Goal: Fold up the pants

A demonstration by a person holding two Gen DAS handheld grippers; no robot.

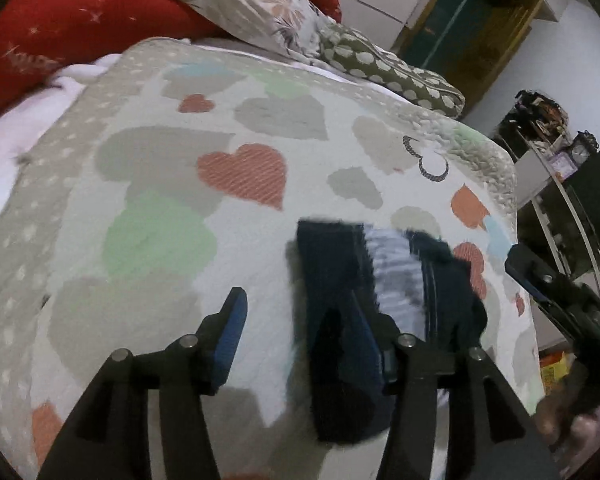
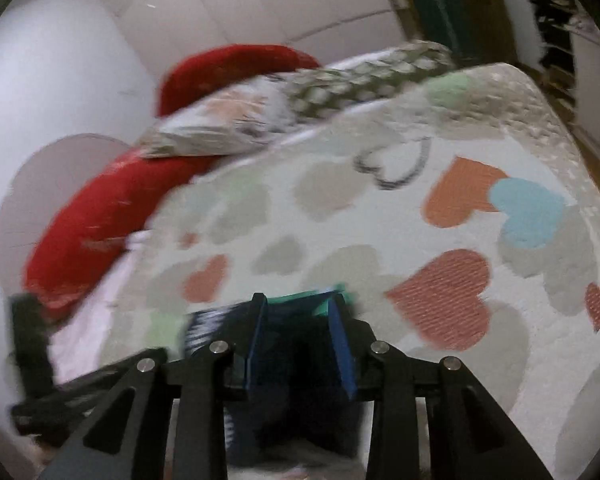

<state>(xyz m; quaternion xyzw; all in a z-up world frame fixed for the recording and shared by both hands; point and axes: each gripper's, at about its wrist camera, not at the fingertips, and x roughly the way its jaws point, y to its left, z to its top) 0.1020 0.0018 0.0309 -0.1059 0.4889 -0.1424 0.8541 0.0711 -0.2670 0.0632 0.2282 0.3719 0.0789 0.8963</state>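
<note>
Navy pants (image 1: 340,312) lie bunched on the heart quilt (image 1: 160,184); left claw (image 1: 300,320) spread, right claw (image 2: 300,320) spread astride them.

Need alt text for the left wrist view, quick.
Left gripper is open above a heart-patterned quilt, its right finger against dark navy pants lying bunched there. Red pillow behind.

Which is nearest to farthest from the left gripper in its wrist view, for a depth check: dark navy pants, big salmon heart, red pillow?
1. Dark navy pants, at the left gripper, right side.
2. Big salmon heart, mid-quilt ahead.
3. Red pillow, far left.
</note>
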